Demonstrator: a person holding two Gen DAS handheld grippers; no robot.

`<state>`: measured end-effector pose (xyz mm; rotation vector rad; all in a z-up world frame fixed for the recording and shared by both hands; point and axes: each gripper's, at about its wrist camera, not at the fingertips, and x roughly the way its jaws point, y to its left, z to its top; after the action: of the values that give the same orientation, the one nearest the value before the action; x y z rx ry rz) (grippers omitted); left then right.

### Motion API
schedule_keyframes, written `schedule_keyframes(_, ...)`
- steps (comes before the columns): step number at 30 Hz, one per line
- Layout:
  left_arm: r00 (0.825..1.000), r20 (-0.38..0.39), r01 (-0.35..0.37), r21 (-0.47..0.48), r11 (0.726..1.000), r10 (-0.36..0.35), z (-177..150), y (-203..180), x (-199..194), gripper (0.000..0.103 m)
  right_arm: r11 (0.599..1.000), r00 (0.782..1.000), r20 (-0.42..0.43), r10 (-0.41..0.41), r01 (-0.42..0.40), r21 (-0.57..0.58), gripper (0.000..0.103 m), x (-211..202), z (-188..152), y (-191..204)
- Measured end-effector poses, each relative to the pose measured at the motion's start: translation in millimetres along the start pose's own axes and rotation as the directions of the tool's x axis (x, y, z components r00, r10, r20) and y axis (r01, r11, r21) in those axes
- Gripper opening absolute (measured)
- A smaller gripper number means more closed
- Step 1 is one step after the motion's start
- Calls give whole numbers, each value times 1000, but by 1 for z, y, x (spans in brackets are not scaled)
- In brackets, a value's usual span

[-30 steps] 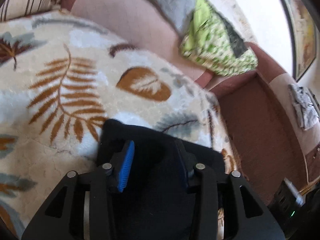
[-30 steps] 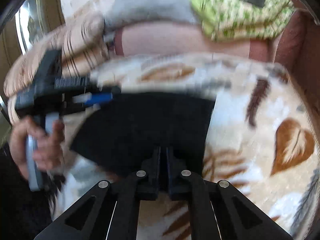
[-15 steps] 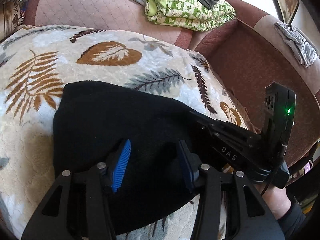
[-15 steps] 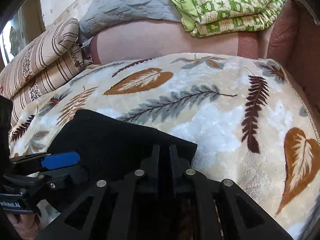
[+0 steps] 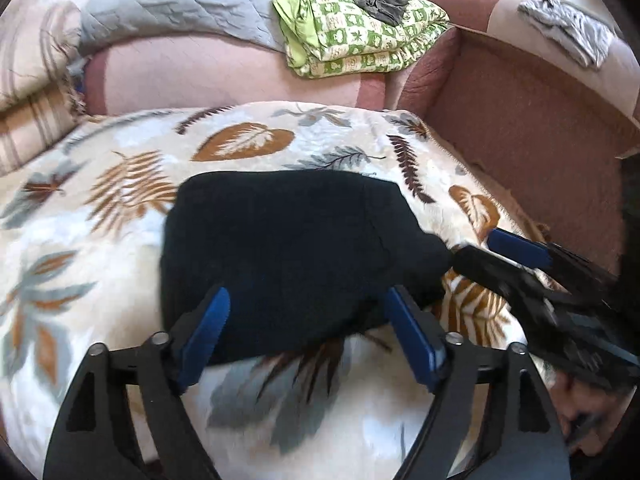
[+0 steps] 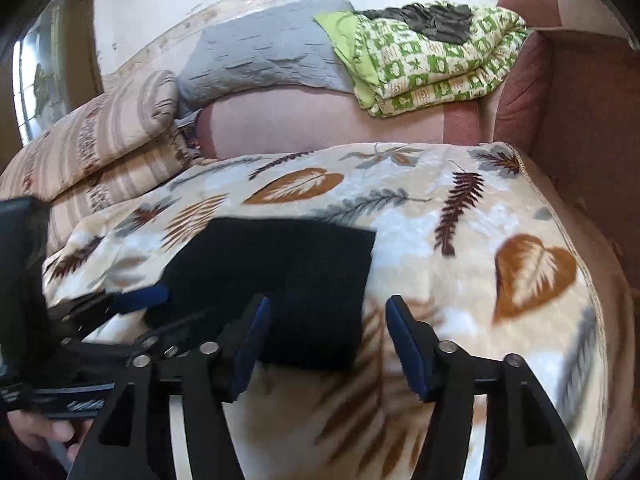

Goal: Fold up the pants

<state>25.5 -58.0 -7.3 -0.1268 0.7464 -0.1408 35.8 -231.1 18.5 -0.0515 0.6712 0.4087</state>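
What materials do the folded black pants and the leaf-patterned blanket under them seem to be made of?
Folded black pants: probably a soft matte knit or fleece; no shine and rounded, thick fold edges.
Leaf-patterned blanket: apparently plush synthetic fleece; a slight sheen and an embossed, fuzzy pile.

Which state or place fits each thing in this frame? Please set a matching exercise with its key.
Things:
1. folded black pants
2. green-and-white checked blanket
3. left gripper
4. grey quilted cover

States or places:
A. jaws open, nothing held
B. lying flat on the leaf-patterned blanket
C. folded on the sofa back, a dark cloth on top
D. draped over the sofa back beside the striped pillows

Pairs: 1-B, 2-C, 3-A, 4-D
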Motion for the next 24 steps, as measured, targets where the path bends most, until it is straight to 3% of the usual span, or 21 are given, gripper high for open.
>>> schedule_keyframes(5,990,29,-140,11,990,140,-18,-6,-19,97,992,993,-17,-114,113,-60,68,-13,-30,18)
schedule_keyframes(8,984,30,-177,-5,984,177,-21,-2,-21,103,990,991,-45,-127,124,-69,68,-8,-34,15)
schedule_keyframes(14,961,43,-272,-50,961,275,-21,8,-22,103,990,989,-58,-138,136,-46,68,-11,-38,6)
schedule_keyframes(24,978,-1,-209,-109,972,210,-25,16,-17,103,991,990,-57,-131,128,-49,68,-12,-37,13)
